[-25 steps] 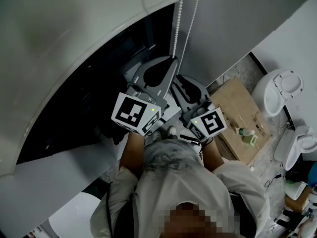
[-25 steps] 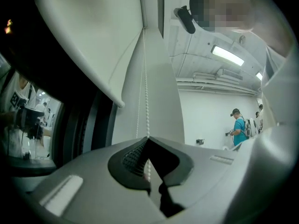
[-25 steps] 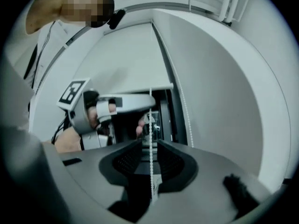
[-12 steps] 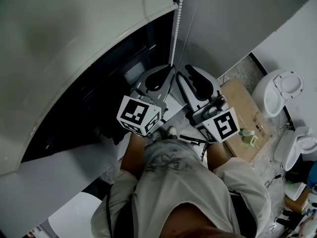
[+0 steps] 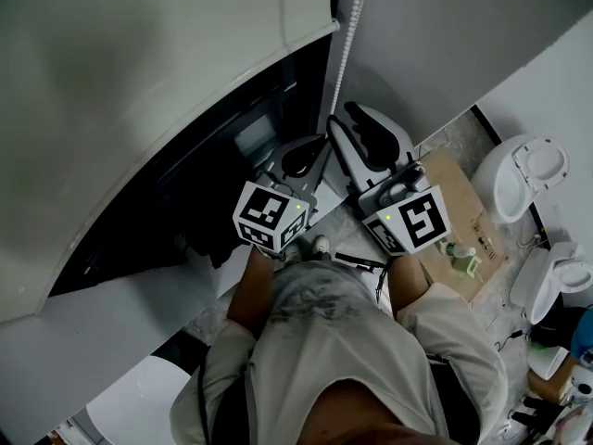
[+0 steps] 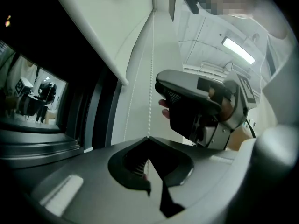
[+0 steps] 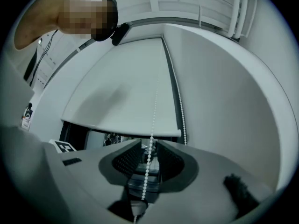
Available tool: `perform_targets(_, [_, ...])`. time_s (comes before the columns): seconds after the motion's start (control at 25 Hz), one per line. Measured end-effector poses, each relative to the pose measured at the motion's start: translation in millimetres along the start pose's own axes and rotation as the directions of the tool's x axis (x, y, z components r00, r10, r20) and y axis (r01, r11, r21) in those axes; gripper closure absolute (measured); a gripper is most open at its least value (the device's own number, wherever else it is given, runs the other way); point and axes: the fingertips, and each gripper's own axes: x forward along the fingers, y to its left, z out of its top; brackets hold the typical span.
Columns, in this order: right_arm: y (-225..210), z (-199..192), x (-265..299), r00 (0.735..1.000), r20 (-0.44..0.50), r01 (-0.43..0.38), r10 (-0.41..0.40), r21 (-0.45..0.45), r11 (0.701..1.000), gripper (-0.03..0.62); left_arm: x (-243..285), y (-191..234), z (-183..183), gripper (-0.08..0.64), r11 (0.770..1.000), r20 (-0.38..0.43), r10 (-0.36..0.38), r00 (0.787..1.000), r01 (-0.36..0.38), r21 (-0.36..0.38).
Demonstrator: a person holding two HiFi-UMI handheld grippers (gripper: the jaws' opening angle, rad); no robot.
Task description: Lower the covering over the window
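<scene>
While the roller blind (image 5: 139,82) is hanging partway down the dark window (image 5: 185,188), its bead chain (image 5: 348,35) is being pinched between the pressed-together jaws of the left gripper (image 6: 148,139), the strand running straight up from their tips. The right gripper (image 7: 148,149) is being held spread, its jaws having just been opening, and what looks like the same strand is being passed through the gap, apparently untouched by either pad. The chain's long axis is being hung vertical, just beside the blind's edge, and the right gripper is being carried higher along it than the left, close beside it. A fresh grip is judged as being owed by that higher gripper, since the chain is already being straddled by its jaws, before the left's pinch is being let go.
</scene>
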Motion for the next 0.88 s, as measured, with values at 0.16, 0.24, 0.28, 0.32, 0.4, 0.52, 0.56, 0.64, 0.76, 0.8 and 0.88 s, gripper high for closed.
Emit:
perform_targets(0.16, [-3.0, 2.0, 6.9, 1.0, 0.006, 0.002, -0.002, -0.003, 1.0, 0.48, 2.7, 0.1, -13.8, 0.552, 1.0, -0.028, -0.002, 1.0, 0.001, -0.015])
perform_targets(0.24, [-3.4, 1.5, 11.0, 1.0, 0.006, 0.001, -0.001, -0.007, 1.0, 0.48, 3.7, -0.2, -19.7, 0.552, 1.0, -0.038, -0.005, 0.999, 0.004, -0.021])
perform_targets(0.28, [-3.0, 1.2, 13.0, 1.0, 0.006, 0.001, -0.001, -0.012, 1.0, 0.48, 4.1, -0.2, -22.9, 0.552, 1.0, -0.046, -0.006, 0.999, 0.005, -0.021])
perform_targets(0.32, [-2.5, 0.7, 14.8, 1.0, 0.005, 0.002, -0.002, -0.016, 1.0, 0.48, 4.4, -0.1, -26.8, 0.552, 1.0, -0.055, -0.007, 0.998, 0.006, -0.021])
perform_targets(0.4, [-2.4, -1.1, 17.0, 1.0, -0.001, 0.008, -0.008, -0.014, 1.0, 0.485, 5.0, -0.1, -36.5, 0.552, 1.0, -0.077, -0.009, 0.997, 0.007, -0.025])
perform_targets(0.52, [-5.6, -4.8, 19.3, 1.0, -0.016, 0.026, -0.026, -0.02, 0.999, 0.519, 4.4, -1.0, -47.0, 0.551, 0.999, -0.096, -0.015, 0.995, 0.011, -0.043])
perform_targets(0.56, [-6.5, -5.8, 19.9, 0.999, -0.019, 0.032, -0.032, -0.023, 0.999, 0.543, 3.7, -1.2, -48.0, 0.551, 0.999, -0.096, -0.017, 0.995, 0.012, -0.047])
perform_targets(0.64, [-6.2, -6.9, 20.6, 0.999, -0.02, 0.034, -0.035, -0.025, 0.999, 0.565, 2.6, -1.4, -48.3, 0.551, 0.999, -0.096, -0.021, 0.995, 0.016, -0.047])
perform_targets(0.76, [-4.4, -7.9, 21.0, 0.999, -0.02, 0.026, -0.026, -0.027, 0.999, 0.569, 1.6, -2.2, -48.6, 0.549, 0.999, -0.095, -0.025, 0.995, 0.021, -0.044])
perform_targets(0.8, [-4.3, -8.0, 20.9, 1.0, -0.02, 0.024, -0.025, -0.029, 0.999, 0.569, 1.3, -2.5, -48.5, 0.549, 0.999, -0.094, -0.028, 0.995, 0.024, -0.044])
perform_targets(0.88, [-3.9, -8.6, 20.8, 1.0, -0.019, 0.023, -0.024, -0.037, 0.999, 0.571, 0.2, -2.6, -48.8, 0.547, 0.999, -0.095, -0.032, 0.995, 0.028, -0.043])
